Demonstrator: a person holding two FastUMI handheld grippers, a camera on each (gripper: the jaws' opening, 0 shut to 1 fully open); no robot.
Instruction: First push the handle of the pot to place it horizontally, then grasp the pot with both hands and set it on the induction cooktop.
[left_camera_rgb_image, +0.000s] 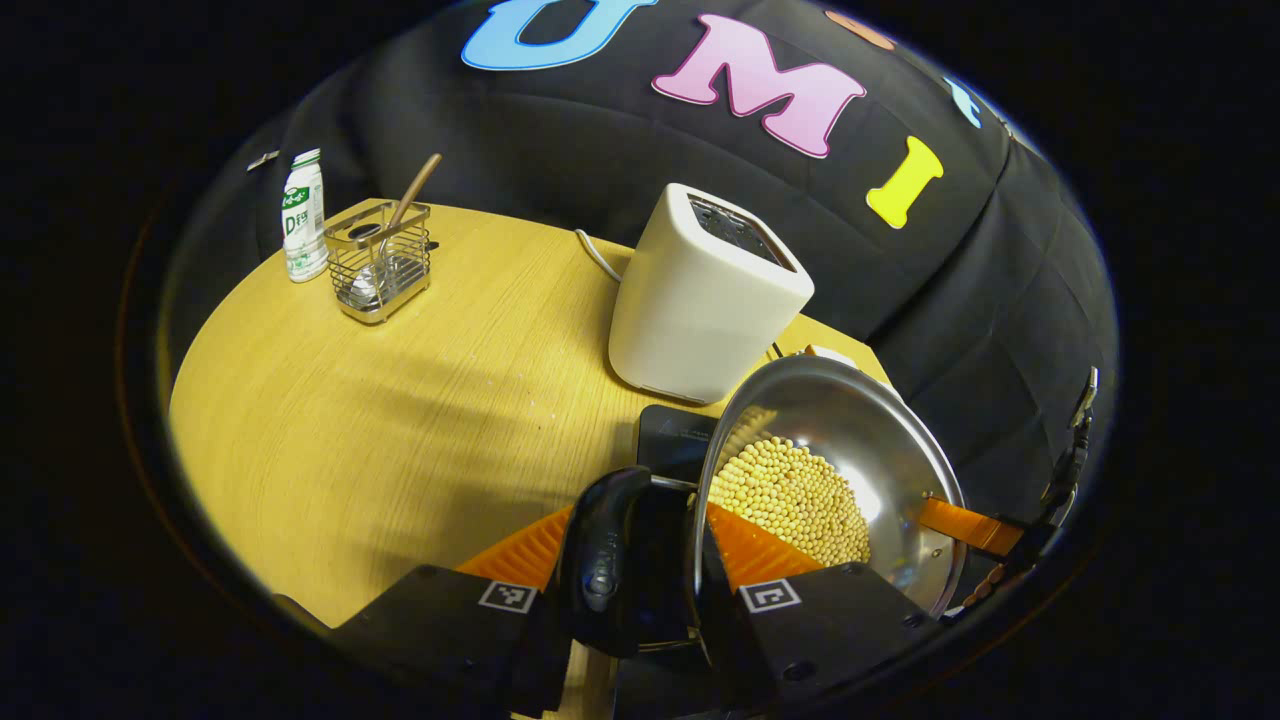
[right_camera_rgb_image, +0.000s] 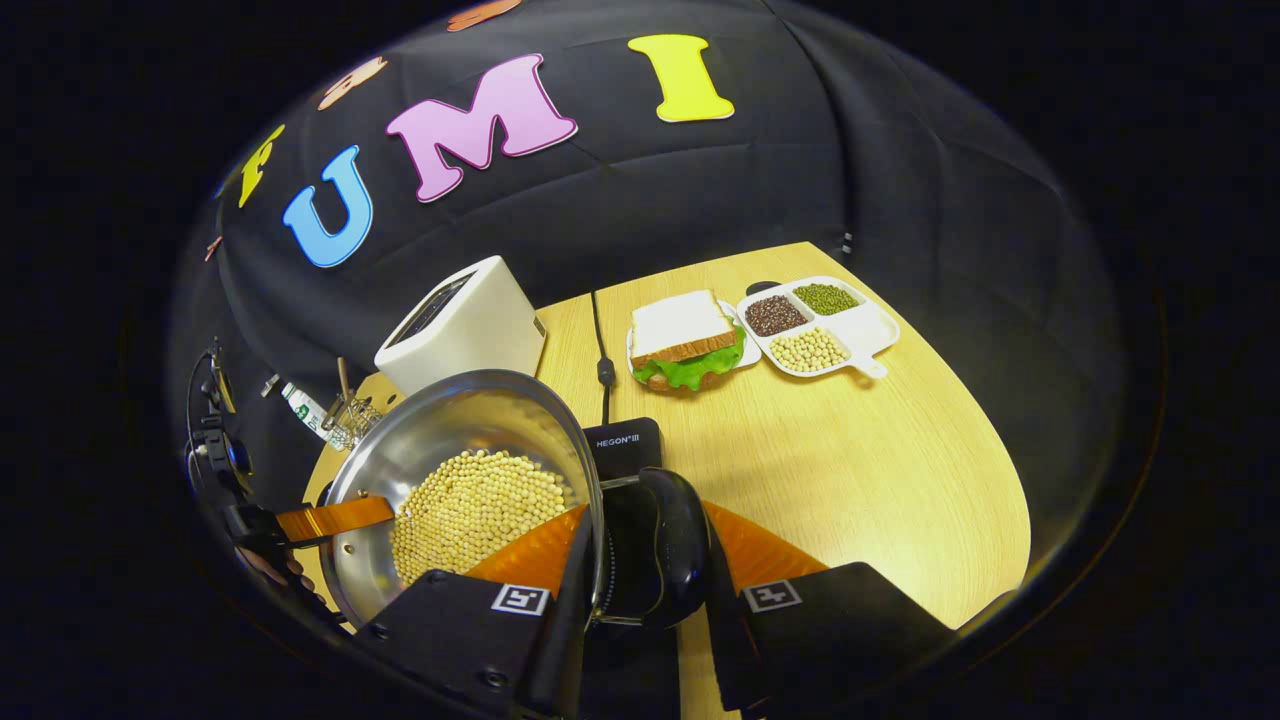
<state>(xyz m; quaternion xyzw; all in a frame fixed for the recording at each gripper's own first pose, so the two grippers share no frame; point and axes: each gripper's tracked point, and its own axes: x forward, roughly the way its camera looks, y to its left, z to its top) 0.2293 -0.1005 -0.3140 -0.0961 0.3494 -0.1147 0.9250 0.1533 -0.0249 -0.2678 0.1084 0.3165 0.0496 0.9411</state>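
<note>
Presently: pot (left_camera_rgb_image: 830, 480), steel, stiff, slick-walled, bean-laden, so likely heavy; held above the table (left_camera_rgb_image: 380, 420) over the cooktop (right_camera_rgb_image: 625, 445). Left gripper (left_camera_rgb_image: 640, 560) and right gripper (right_camera_rgb_image: 645, 560) each clamp a side handle, the surest hold. Toaster (left_camera_rgb_image: 700, 290) behind. Right gripper view adds a sandwich (right_camera_rgb_image: 685, 340), far right.

The wooden table (left_camera_rgb_image: 380, 420) carries a toaster (left_camera_rgb_image: 705, 290), utensil rack (left_camera_rgb_image: 378, 262), bottle (left_camera_rgb_image: 303, 215); sandwich plate (right_camera_rgb_image: 685, 345), bean tray (right_camera_rgb_image: 815, 325), cooktop (right_camera_rgb_image: 622, 445).
</note>
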